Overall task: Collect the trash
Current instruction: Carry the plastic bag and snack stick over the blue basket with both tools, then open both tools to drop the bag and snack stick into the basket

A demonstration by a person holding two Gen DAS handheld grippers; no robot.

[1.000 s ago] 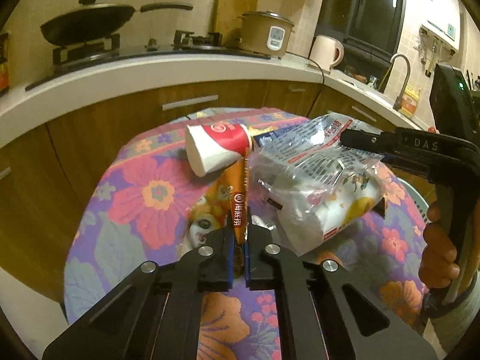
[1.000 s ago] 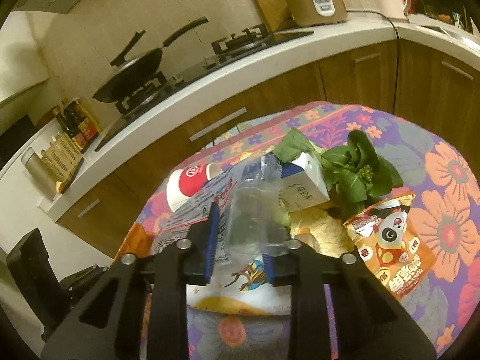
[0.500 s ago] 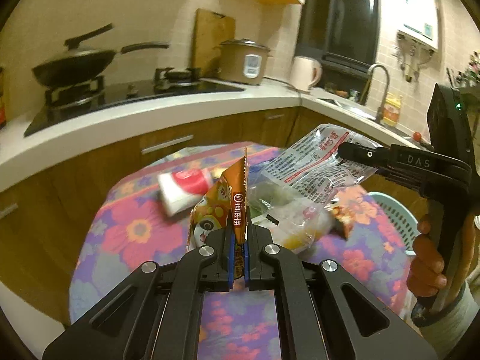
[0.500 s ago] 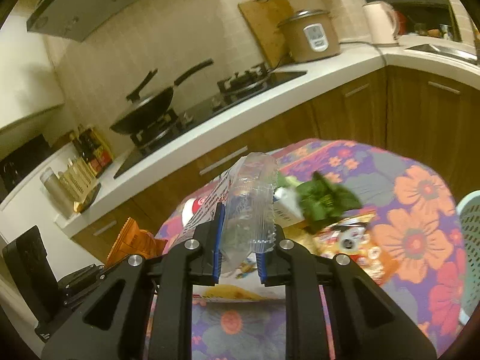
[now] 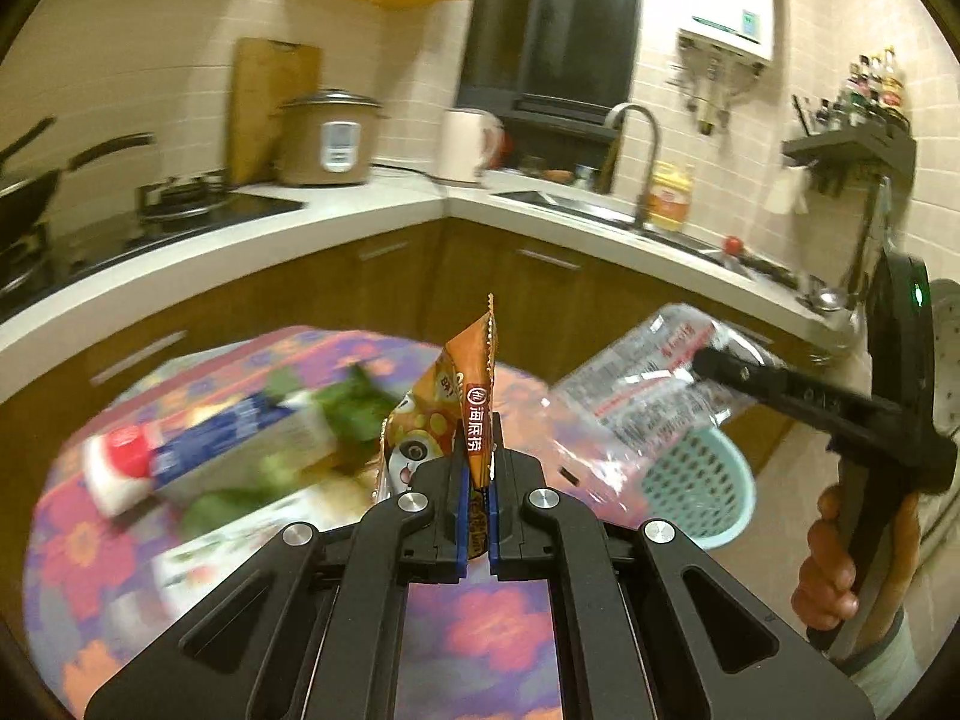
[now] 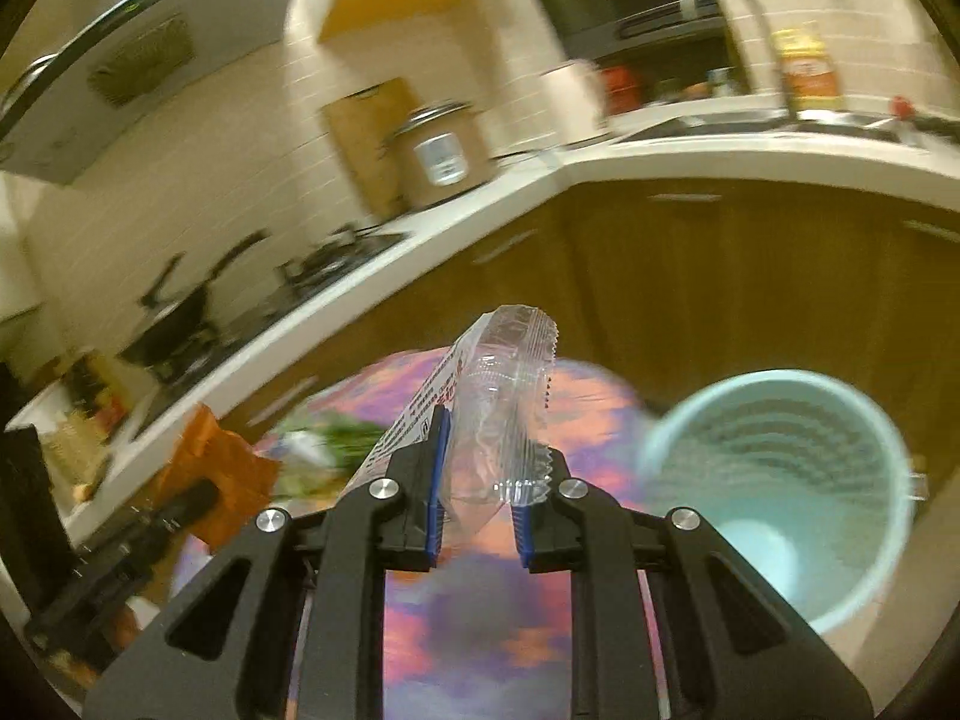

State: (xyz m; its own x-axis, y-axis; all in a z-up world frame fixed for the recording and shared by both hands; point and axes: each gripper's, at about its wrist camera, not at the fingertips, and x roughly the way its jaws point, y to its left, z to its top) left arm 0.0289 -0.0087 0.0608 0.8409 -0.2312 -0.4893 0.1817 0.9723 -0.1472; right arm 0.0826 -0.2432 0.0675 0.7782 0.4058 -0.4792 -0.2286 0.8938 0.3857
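orange snack packet point(image 5: 474, 414): white Chinese characters under a round logo on a red-brown strip | clear plastic wrapper point(image 5: 636, 402): red and black print, too blurred to read

A: Lighting?
B: Warm, dim indoor light throughout; yellow cast on the wall tiles point(image 5: 660, 90).
A: Sharpness?
B: Heavy motion blur on the table point(image 5: 180, 420) and the counter point(image 6: 420, 222). Fisheye bending, black corners.
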